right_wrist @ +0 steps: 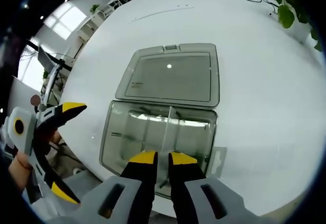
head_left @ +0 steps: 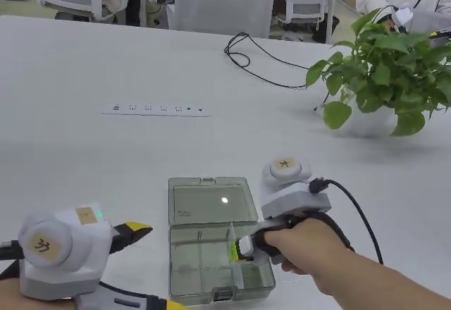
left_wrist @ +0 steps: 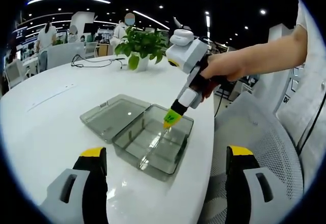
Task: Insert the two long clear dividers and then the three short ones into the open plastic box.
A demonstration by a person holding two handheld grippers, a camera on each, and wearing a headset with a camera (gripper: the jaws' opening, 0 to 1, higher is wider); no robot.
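Between the tips of the right gripper [right_wrist: 163, 158], a clear divider [right_wrist: 168, 132] is pinched, low inside the open plastic box [right_wrist: 108, 137].
Jaws are seen pressed nearly together on the strip's near end. Its long axis is laid straight ahead of the tips, toward the hinge wall and the flat lid [right_wrist: 170, 76] beyond. A straight downward press into the box is judged to be called for. Off to the tool's left, the left gripper [right_wrist: 66, 150] is held spread wide and empty beside the box, the nearer one for steadying it.
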